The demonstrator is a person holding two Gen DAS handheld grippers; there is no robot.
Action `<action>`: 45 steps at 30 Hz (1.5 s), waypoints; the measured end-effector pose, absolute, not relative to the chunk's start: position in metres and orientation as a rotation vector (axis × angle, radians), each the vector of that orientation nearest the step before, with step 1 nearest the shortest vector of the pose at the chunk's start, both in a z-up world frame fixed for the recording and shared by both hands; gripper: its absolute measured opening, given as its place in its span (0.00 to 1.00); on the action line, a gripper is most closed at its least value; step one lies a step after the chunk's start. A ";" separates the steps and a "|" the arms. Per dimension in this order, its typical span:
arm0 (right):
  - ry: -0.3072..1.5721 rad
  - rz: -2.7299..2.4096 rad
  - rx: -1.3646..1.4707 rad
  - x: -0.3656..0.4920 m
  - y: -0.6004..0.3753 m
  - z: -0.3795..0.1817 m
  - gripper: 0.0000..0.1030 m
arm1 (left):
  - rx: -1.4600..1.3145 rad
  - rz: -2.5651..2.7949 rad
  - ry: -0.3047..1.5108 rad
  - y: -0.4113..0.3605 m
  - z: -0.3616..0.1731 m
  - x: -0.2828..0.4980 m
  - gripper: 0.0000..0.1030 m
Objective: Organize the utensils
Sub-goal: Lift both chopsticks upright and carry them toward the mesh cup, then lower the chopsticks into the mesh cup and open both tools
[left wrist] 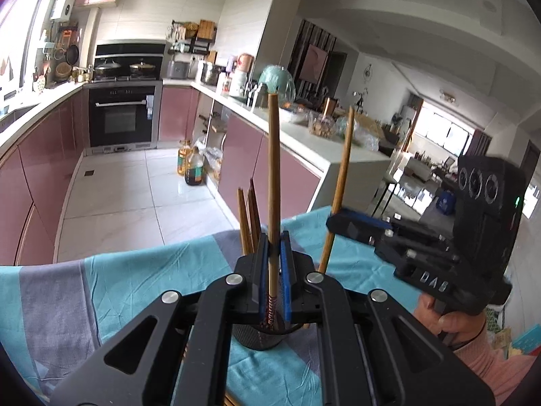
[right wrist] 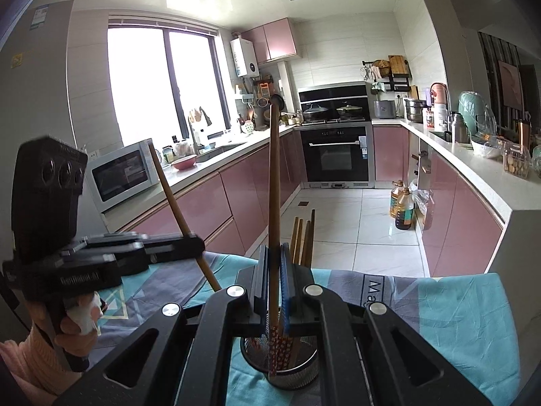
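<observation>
**kitchenwatcher:** So where does each chopstick sit relative to the mesh holder [right wrist: 280, 365]? Looks like both are half in already.

**umi_fan:** Pretty much. The right gripper [right wrist: 274, 270] is closed down on one chopstick [right wrist: 273, 186], standing almost straight up, with the patterned tip already dipped inside the holder, which is directly under that gripper. The left gripper [left wrist: 274, 253] is pinched on the other chopstick [left wrist: 272, 169] the same way, upright, its lower end heading down toward the holder's rim [left wrist: 257, 338].

**kitchenwatcher:** And from the side?

**umi_fan:** In the right wrist view the left one's stick leans away from the holder at the top, lower end pointing at it. A few more chopsticks [right wrist: 302, 240] poke up on the far side of the holder, all on the teal cloth [right wrist: 456, 321].

**kitchenwatcher:** So long axis is basically vertical?

**umi_fan:** Yeah, the holder's below both tips. My guess is the right one just needs letting go; the left looks like it wants straightening first.
</observation>
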State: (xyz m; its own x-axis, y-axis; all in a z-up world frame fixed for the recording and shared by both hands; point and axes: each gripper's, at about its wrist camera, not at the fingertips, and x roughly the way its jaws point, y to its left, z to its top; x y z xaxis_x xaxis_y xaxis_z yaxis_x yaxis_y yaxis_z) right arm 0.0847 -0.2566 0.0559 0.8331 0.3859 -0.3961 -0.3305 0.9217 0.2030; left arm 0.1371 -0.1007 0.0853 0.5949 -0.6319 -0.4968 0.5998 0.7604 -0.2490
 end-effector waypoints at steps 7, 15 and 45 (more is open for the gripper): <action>0.422 0.378 0.152 0.088 -0.258 0.060 0.05 | -0.016 -0.692 0.639 -0.106 0.069 0.144 0.07; 0.518 0.375 0.151 0.103 -0.256 0.035 0.05 | 0.014 -0.698 0.683 -0.113 0.057 0.150 0.07; 0.722 0.356 0.166 0.136 -0.251 -0.023 0.08 | -0.002 -0.647 0.803 -0.123 0.005 0.194 0.13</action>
